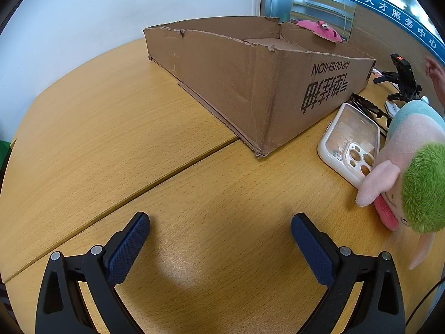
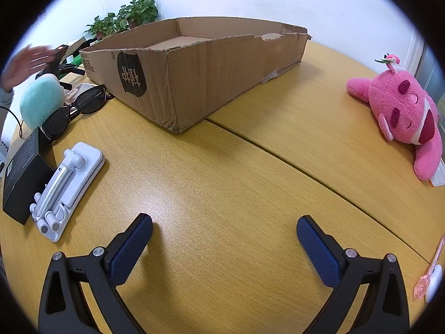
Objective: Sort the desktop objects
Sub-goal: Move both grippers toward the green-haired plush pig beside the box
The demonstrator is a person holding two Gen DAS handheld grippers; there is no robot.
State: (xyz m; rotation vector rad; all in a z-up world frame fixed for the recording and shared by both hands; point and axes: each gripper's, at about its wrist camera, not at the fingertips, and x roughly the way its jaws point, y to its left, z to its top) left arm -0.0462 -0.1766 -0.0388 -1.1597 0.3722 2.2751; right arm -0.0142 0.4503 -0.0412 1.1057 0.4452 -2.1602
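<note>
A long open cardboard box [image 1: 250, 83] lies on the wooden table; it also shows in the right wrist view [image 2: 200, 66]. My left gripper [image 1: 220, 221] is open and empty above bare wood. To its right lie a white phone case [image 1: 349, 142], a pastel plush with green hair [image 1: 411, 172] and dark sunglasses [image 1: 367, 108]. My right gripper [image 2: 224, 222] is open and empty. Left of it lie a white folding stand [image 2: 66, 189], a black box [image 2: 25, 178] and sunglasses [image 2: 75, 108]. A pink plush [image 2: 403, 117] lies at the right.
A person's hand [image 2: 25, 64] moves by a small black tripod [image 1: 400, 78] past the box. A pink spoon [image 2: 428, 272] lies at the table's right edge. Potted plants [image 2: 125, 16] stand against the white wall. A seam [image 2: 306, 167] crosses the tabletop.
</note>
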